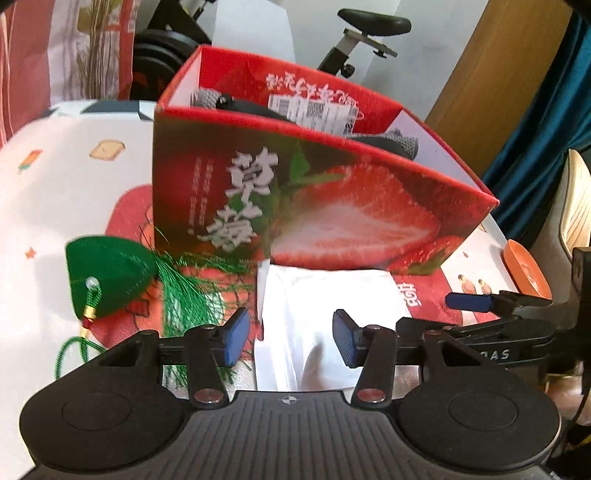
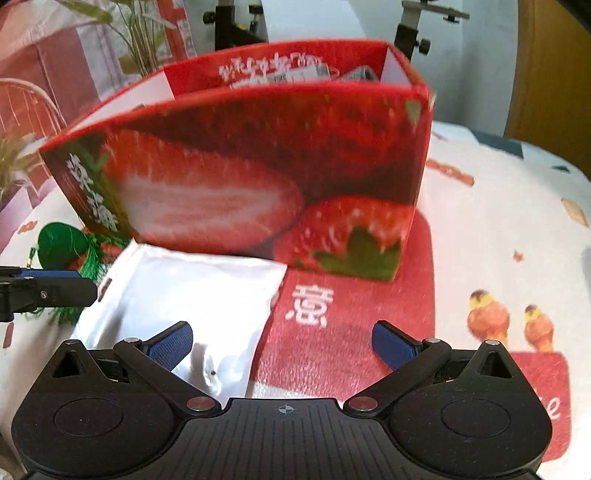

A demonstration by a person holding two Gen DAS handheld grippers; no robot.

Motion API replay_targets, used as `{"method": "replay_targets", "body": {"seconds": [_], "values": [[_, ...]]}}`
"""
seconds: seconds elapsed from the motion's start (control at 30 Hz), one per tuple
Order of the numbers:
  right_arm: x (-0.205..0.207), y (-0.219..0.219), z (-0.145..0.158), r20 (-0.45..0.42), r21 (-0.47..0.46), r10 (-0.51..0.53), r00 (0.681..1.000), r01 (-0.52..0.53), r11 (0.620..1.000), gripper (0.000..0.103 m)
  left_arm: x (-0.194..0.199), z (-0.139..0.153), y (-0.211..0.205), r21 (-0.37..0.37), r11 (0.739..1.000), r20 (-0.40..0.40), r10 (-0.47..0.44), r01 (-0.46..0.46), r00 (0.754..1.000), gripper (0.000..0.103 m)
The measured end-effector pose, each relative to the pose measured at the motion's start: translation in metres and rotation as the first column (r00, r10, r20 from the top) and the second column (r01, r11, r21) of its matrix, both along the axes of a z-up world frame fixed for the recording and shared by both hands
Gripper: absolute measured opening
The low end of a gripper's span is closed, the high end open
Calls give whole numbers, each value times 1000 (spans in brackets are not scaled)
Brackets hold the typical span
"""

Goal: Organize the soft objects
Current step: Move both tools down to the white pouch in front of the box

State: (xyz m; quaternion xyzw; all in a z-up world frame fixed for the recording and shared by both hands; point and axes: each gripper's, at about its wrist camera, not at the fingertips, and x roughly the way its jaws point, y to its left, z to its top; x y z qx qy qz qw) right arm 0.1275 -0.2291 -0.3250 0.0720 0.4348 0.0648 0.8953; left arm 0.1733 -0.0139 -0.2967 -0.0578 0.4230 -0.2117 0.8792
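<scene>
The flat, glossy white plastic pouch [image 1: 325,325] lying against the red strawberry-printed cardboard box [image 1: 295,192] looks light, limp and slippery, so the empty, half-spread left gripper [image 1: 291,341] should pinch its near edge, while the right gripper [image 2: 282,343] gapes wide and empty.

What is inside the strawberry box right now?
The strawberry box holds grey knit items, something black and a labelled white packet. Its front wall hides the floor and anything lower down.

Exercise bike [image 1: 369,33] behind table; wooden door [image 1: 498,74], teal curtain [image 1: 546,122] right.
</scene>
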Motion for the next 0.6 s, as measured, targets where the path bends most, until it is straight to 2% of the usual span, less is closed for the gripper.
{"method": "replay_targets", "body": {"seconds": [0.37,0.6], "values": [[0,9,-4,16,-67,21,1000,-20,998,103,19,-26,-2,-2,1000,-69,-15,15,997,52],[-2,12,-7,31,-89,25,999,-22,996,103,21,-27,-5,-29,999,-69,-45,43,997,52]]}}
